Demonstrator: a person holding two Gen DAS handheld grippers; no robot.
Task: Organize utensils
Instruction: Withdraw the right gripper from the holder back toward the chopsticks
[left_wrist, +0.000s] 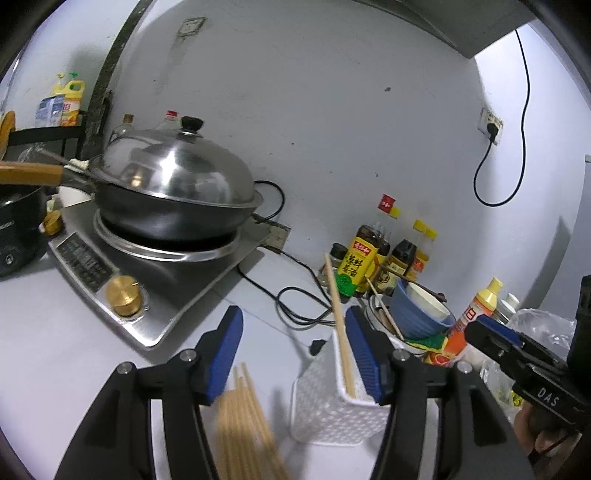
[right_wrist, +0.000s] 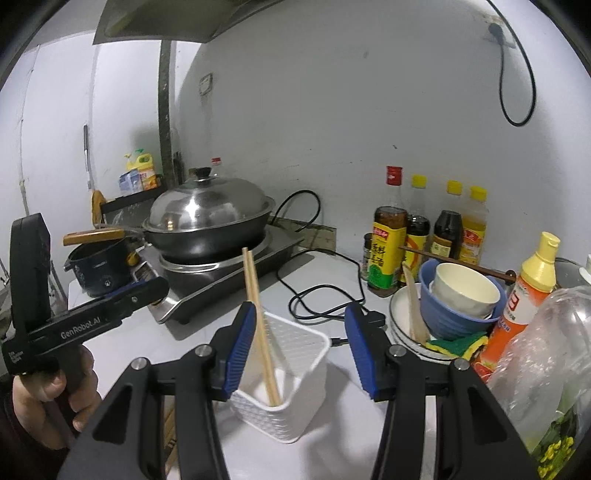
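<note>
The loose chopsticks (left_wrist: 245, 417) lie flat on the desk (left_wrist: 55, 350) just below the left gripper (left_wrist: 295, 354), long axis running away from it, so the left is nearer. Both it and the right gripper (right_wrist: 301, 349) gape empty. Two chopsticks (right_wrist: 260, 332) stand tilted in the one white basket (right_wrist: 295, 369) (the loose bundle is too blurred to count).
</note>
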